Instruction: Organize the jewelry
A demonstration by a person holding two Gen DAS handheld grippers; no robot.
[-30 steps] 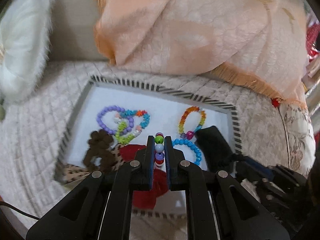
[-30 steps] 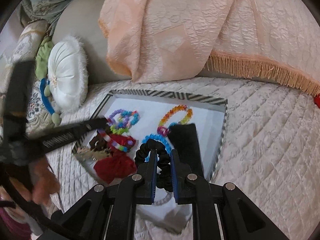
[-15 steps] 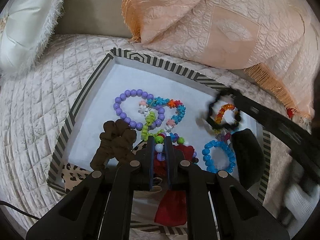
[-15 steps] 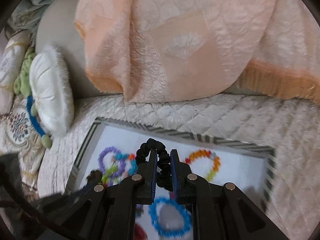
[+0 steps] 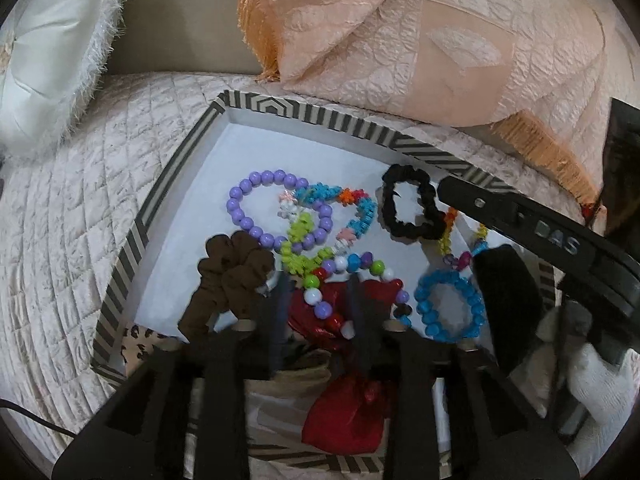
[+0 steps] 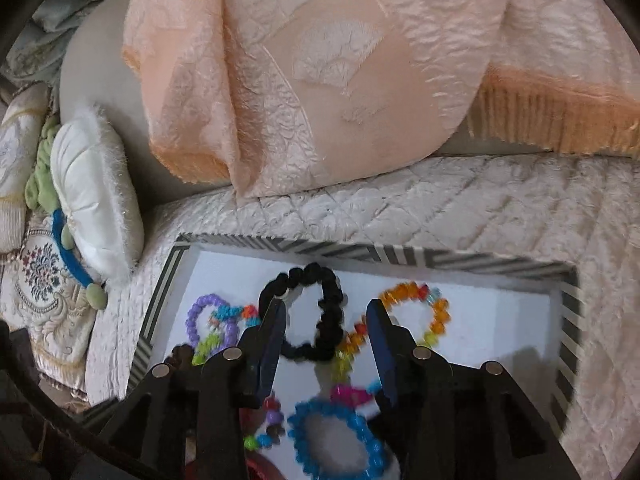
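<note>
A striped-rim tray (image 5: 304,118) with a white floor lies on the quilted bed. In it are a purple bead bracelet (image 5: 276,208), a flower-bead bracelet (image 5: 336,216), a brown scrunchie (image 5: 232,272), a blue bead bracelet (image 5: 450,306), a red pouch (image 5: 352,412) and an orange bead bracelet (image 6: 416,316). My left gripper (image 5: 318,308) is open over a multicolour bead bracelet (image 5: 344,276) lying on the pouch. My right gripper (image 6: 326,340) is open; a black scrunchie (image 6: 308,312) lies on the tray between its fingers, and also shows in the left wrist view (image 5: 408,208).
A peach fringed bedspread (image 6: 320,72) hangs behind the tray. A white furry cushion (image 6: 96,196) lies to the left, with embroidered pillows (image 6: 40,280) beyond it. A black pouch (image 5: 508,296) sits at the tray's right side.
Both grippers have opened. The left let the multicolour bead bracelet drop onto the red pouch. The right let the black scrunchie go onto the tray floor.
</note>
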